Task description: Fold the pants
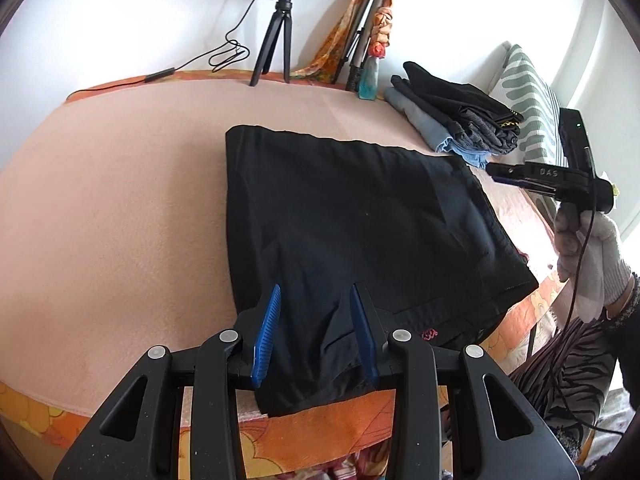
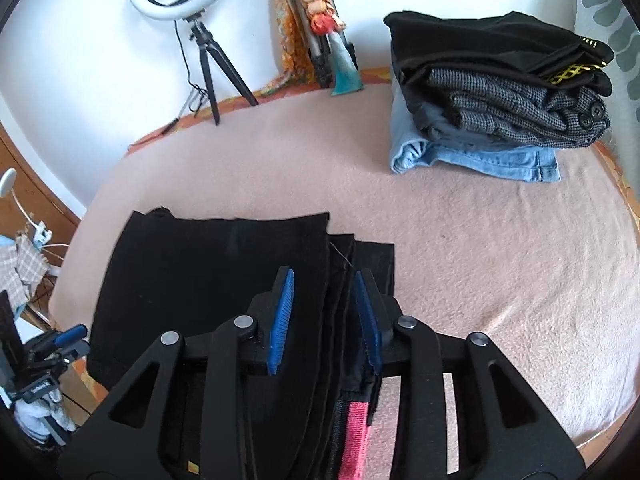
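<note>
Black pants (image 1: 352, 220) lie folded into a flat rectangle on the pink blanket (image 1: 120, 200). My left gripper (image 1: 316, 312) is open over their near edge, blue pads on either side of a fabric ridge. My right gripper (image 2: 326, 300) is open above the layered right edge of the pants (image 2: 216, 272), where a pink waistband label shows below. In the left wrist view the right gripper (image 1: 496, 172) hovers past the pants' right side, held by a white-gloved hand. In the right wrist view the left gripper (image 2: 68, 338) sits low at the far left.
A stack of folded clothes (image 2: 492, 96), black, grey and denim, sits at the blanket's far right. A ring light on a tripod (image 2: 200, 40) and a second tripod (image 1: 360, 48) stand by the white wall. A patterned pillow (image 1: 528, 108) lies far right.
</note>
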Demonstrator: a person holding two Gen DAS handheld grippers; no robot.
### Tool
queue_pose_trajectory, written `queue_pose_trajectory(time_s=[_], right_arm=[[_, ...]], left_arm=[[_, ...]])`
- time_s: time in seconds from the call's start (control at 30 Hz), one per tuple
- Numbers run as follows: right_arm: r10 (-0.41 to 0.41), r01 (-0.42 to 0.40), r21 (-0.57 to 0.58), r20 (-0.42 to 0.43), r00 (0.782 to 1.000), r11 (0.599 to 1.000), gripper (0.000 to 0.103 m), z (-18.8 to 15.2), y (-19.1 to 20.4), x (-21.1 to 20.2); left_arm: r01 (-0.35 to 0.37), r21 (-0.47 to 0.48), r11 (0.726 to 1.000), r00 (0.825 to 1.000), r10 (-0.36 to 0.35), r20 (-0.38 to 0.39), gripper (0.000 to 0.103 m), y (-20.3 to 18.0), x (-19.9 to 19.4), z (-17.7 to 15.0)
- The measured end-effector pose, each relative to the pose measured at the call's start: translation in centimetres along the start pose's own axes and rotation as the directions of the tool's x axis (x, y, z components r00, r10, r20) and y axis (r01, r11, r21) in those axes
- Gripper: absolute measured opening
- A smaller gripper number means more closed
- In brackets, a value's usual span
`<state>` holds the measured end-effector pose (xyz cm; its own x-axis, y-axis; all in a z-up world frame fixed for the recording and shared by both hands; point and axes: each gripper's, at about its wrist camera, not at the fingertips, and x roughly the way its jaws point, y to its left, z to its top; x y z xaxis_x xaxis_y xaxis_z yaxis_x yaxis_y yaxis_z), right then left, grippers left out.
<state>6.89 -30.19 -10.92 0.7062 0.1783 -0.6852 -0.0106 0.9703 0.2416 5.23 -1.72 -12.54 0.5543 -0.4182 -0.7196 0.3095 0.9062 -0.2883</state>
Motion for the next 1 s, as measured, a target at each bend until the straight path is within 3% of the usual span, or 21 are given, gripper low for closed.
queue_pose_trajectory(time_s=[0.1, 0.23, 0.3, 0.5, 0.57, 0.67, 1.0], right_arm=[[0.06, -0.059, -0.041, 0.032, 0.998, 0.997, 0.034, 0.5, 2.0, -1.1], [0.154, -0.152, -0.136, 0.007, 0.988, 0.979, 0.034, 0.9, 6.3, -0.8], [0.21, -0.212, -0.174, -0.031, 0.977, 0.962, 0.034, 1.1, 8.8, 0.2], [0.261, -0.286, -0.274, -0.127, 0.957, 0.918, 0.034, 1.9, 16.4, 4.3], [0.29, -0.336, -0.275, -0.194, 0.937, 0.901, 0.034, 2.0, 18.5, 6.4], [0.281, -0.346, -0.28, -0.249, 0.927, 0.895, 0.034, 1.9, 21.0, 9.2], [0.134, -0.241, -0.342, -0.309, 0.942, 0.908, 0.034, 2.3, 25.2, 16.2]], left_arm=[[-0.015, -0.012, 1.0, 1.0, 0.015, -0.004, 0.034, 0.7, 0.1, -0.3], [-0.035, -0.019, 0.999, 0.999, 0.035, -0.013, 0.034, 1.0, 0.4, -0.5], [-0.041, -0.026, 0.999, 0.999, 0.041, -0.015, 0.034, 1.3, 0.5, -0.7], [-0.046, -0.064, 0.997, 0.999, 0.044, -0.032, 0.034, 2.4, 1.0, -1.3], [-0.041, -0.068, 0.997, 0.999, 0.039, -0.037, 0.034, 2.6, 1.1, -1.4], [-0.011, -0.096, 0.995, 0.999, 0.006, -0.045, 0.034, 3.1, 1.2, -1.5], [0.099, -0.202, 0.974, 0.992, -0.114, -0.062, 0.034, 4.7, 1.6, -1.6]])
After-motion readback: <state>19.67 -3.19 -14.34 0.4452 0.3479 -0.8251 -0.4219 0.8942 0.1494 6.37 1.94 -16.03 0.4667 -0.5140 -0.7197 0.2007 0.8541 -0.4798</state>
